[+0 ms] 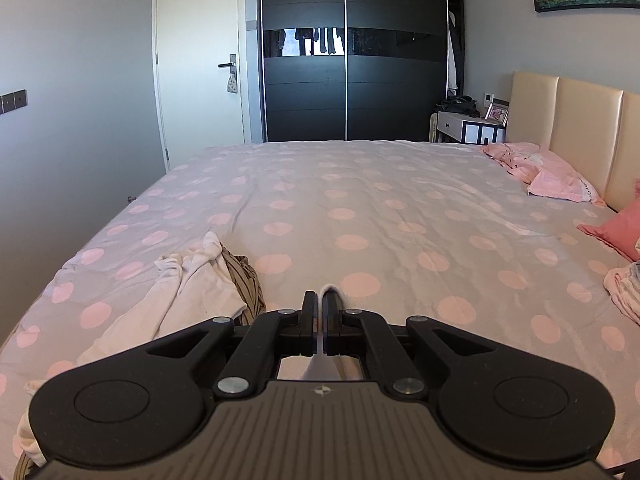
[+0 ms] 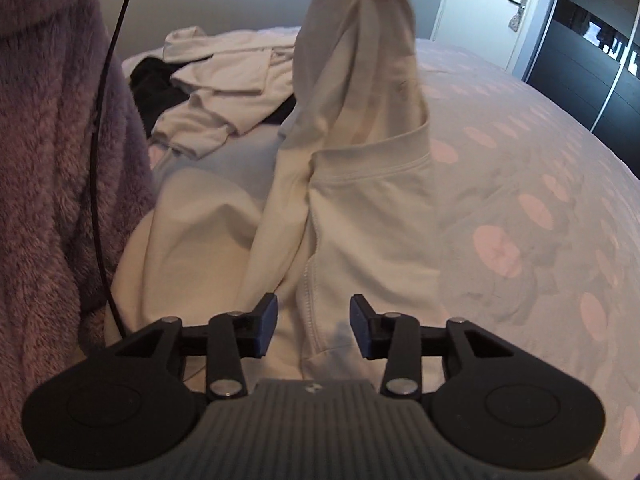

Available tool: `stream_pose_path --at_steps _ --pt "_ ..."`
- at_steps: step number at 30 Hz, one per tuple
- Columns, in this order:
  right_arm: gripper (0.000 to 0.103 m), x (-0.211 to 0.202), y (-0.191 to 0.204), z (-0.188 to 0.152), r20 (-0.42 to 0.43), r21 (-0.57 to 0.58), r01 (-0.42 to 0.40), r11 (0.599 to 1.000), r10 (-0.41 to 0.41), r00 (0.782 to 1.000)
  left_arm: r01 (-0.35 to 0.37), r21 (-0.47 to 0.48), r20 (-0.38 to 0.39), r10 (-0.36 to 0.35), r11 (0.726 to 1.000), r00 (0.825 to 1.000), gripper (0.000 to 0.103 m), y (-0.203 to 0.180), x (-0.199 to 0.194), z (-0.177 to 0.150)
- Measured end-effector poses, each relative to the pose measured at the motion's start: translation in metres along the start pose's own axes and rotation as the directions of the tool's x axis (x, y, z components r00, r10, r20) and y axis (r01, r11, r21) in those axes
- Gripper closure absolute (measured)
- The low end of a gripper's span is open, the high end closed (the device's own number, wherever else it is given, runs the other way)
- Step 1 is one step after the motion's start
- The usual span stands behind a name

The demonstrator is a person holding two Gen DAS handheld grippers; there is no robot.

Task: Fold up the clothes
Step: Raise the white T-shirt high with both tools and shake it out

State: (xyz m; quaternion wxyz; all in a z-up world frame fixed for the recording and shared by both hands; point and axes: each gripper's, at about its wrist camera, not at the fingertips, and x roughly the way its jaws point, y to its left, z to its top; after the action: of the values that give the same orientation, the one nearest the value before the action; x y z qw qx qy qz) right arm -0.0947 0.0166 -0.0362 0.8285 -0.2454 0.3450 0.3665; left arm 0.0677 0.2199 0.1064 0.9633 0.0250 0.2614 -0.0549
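While the left tool (image 1: 320, 300) has its black fingers pressed together on a thin fold of the cream garment (image 2: 360, 184), that soft knit garment hangs up in a tall draped column in the right wrist view, stitched ribbed hem showing, its lower part pooled on the bed (image 1: 360, 208). The bedsheet is pale grey with round pink dots, lightly wrinkled. The right tool (image 2: 313, 326) is spread, its blue-padded fingers on either side of the garment's seamed edge, pads not pressing it. A crumpled white garment (image 1: 192, 280) lies on a brown striped cloth (image 1: 246, 284) at the near left of the bed; dark clothes (image 2: 152, 84) sit under more white cloth. A fuzzy mauve sleeve (image 2: 52, 160) and a black cable (image 2: 98, 140) fill the left. Pink pillows (image 1: 552, 176) lie by the padded beige headboard (image 1: 576, 128).
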Motion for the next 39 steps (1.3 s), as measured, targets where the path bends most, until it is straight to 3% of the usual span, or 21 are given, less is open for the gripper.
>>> stream_pose_path --at_steps 5,10,16,20,24,26,28,31,35,39 --pt "0.065 0.018 0.003 -0.005 -0.038 -0.059 0.065 0.996 -0.067 0.997 0.011 -0.011 -0.001 -0.011 1.0 1.0 0.103 0.003 0.001 -0.001" --pt "0.096 0.013 -0.002 -0.008 -0.018 -0.067 0.076 0.995 -0.078 0.997 0.004 -0.007 0.001 -0.004 1.0 1.0 0.103 0.003 0.0 -0.001" --pt "0.097 -0.026 -0.019 -0.013 0.049 -0.05 0.16 0.986 -0.158 0.986 -0.001 -0.01 0.023 0.001 1.0 1.0 0.103 -0.001 -0.011 -0.004" --pt "0.099 -0.074 -0.047 -0.014 0.121 -0.001 0.307 0.952 -0.305 0.945 0.03 -0.022 0.06 -0.029 0.999 0.998 0.103 -0.006 -0.03 -0.002" --pt "0.099 -0.129 -0.077 -0.017 0.189 0.064 0.472 0.879 -0.475 0.859 0.093 -0.037 0.138 -0.087 0.995 0.987 0.103 -0.018 -0.066 0.005" --pt "0.1 -0.16 -0.088 -0.02 0.231 0.098 0.561 0.822 -0.567 0.79 0.123 -0.028 0.181 -0.116 0.992 0.976 0.103 -0.026 -0.09 0.009" --pt "0.1 -0.194 -0.095 -0.024 0.268 0.151 0.619 0.771 -0.634 0.725 0.151 -0.006 0.236 -0.145 0.989 0.961 0.103 -0.035 -0.119 0.017" --pt "0.1 -0.243 -0.103 -0.029 0.305 0.235 0.655 0.718 -0.695 0.652 0.197 0.046 0.329 -0.201 0.979 0.923 0.103 -0.049 -0.169 0.03" --pt "0.1 -0.308 -0.095 -0.034 0.391 0.286 0.745 0.602 -0.783 0.484 0.242 0.108 0.418 -0.265 0.964 0.869 0.103 -0.066 -0.226 0.042" --pt "0.1 -0.377 -0.09 -0.029 0.462 0.378 0.763 0.525 -0.821 0.336 0.264 0.153 0.503 -0.305 0.952 0.809 0.103 -0.076 -0.274 0.048"
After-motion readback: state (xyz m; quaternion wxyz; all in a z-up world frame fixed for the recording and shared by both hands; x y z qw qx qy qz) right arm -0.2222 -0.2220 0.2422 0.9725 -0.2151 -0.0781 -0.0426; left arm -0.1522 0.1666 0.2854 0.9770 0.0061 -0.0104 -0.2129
